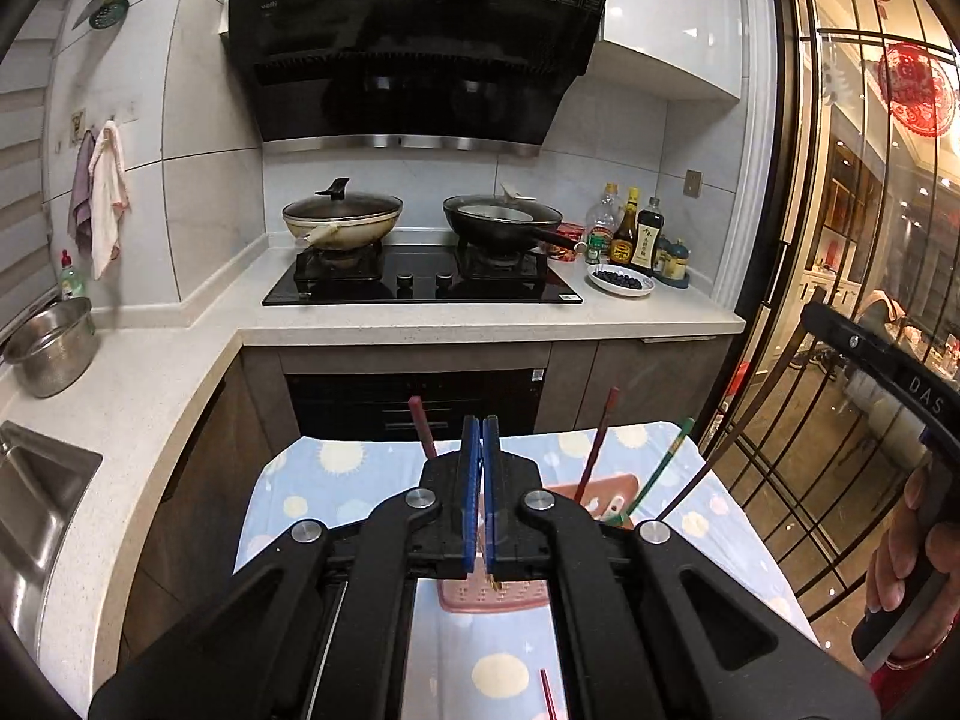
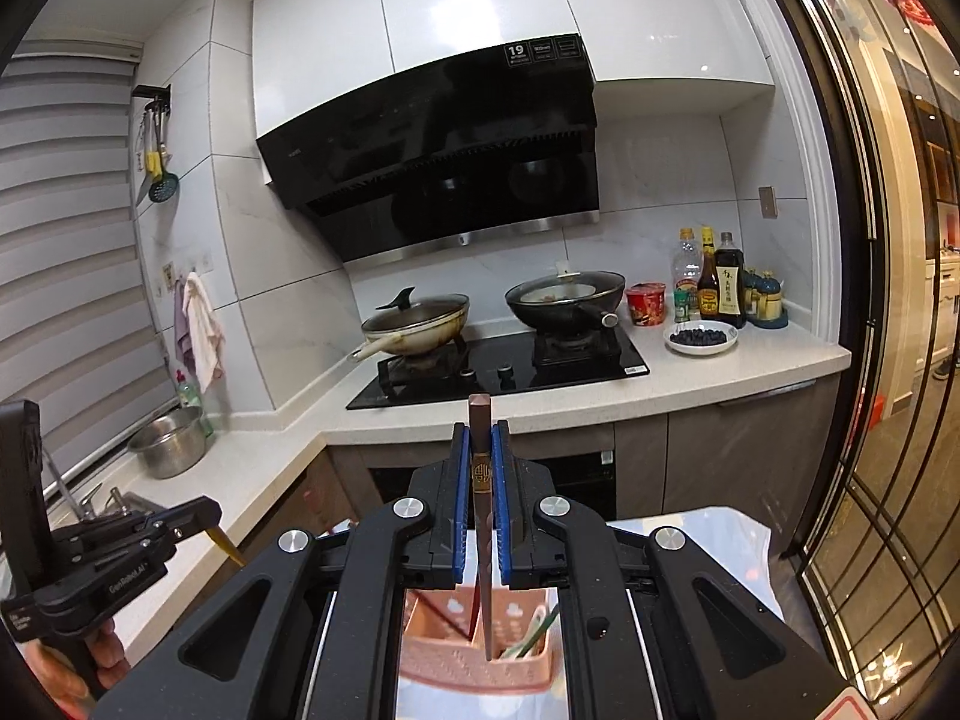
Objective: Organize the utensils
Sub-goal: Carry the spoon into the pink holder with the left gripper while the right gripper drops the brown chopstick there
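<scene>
My left gripper [image 1: 482,438] is shut on a thin chopstick whose gold tip [image 1: 493,583] shows under the jaws; in the right wrist view that tip [image 2: 225,543] sticks out below the left gripper. A pink utensil holder [image 1: 591,495] stands on the blue patterned cloth [image 1: 336,480] just beyond it, with a dark red chopstick [image 1: 600,444] and a green one [image 1: 663,465] standing in it. My right gripper [image 2: 482,438] is shut on a brown chopstick [image 2: 482,516], held upright above the pink holder [image 2: 480,654].
A stove [image 1: 420,282] with two pans sits on the counter ahead. A plate of dark berries [image 1: 621,282] and sauce bottles [image 1: 630,234] stand to its right. A steel pot [image 1: 51,348] and sink [image 1: 36,498] are at left. A glass door [image 1: 870,240] is at right. A red chopstick [image 1: 547,693] lies on the cloth.
</scene>
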### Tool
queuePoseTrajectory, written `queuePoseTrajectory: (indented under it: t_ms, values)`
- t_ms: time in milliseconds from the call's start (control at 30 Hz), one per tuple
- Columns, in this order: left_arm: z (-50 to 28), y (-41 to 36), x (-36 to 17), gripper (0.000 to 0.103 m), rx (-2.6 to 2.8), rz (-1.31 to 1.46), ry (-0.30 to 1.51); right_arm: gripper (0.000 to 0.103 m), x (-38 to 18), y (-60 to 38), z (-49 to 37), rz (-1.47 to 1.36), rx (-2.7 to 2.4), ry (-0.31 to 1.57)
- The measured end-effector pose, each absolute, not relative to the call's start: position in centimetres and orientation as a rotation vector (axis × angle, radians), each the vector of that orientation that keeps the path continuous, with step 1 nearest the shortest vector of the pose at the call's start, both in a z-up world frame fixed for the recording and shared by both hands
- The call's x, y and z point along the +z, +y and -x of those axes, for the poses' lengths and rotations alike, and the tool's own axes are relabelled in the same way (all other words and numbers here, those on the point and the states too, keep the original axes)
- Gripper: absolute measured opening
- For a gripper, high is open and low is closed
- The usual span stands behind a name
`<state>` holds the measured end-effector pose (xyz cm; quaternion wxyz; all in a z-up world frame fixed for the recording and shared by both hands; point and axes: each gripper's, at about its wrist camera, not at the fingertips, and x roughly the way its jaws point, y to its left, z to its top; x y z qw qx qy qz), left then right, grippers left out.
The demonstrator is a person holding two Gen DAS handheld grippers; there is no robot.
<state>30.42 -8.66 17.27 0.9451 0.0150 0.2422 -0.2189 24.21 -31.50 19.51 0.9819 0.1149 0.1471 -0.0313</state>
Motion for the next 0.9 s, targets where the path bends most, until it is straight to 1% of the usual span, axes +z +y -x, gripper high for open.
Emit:
queuePoseTrajectory:
  t_ms: [133, 400, 500, 900]
  values:
    - [-32.7, -9.7, 16.3, 0.001, -0.437, -0.035, 0.523, 0.007, 19.1, -31.9, -26.6, -0.223, -0.065, 0.319]
    - [-35.2, -11.5, 13.7, 0.001, -0.419, -0.051, 0.578, 0.007, 14.5, -31.0, -29.8, -0.189, -0.042, 0.430]
    - [-35.6, -11.6, 13.4, 0.001, -0.416, -0.049, 0.578, 0.007, 13.6, -30.8, -30.3, -0.187, -0.038, 0.450]
    - [-37.5, -11.9, 13.2, 0.001, -0.405, -0.044, 0.586, 0.007, 12.5, -30.6, -31.0, -0.184, -0.033, 0.465]
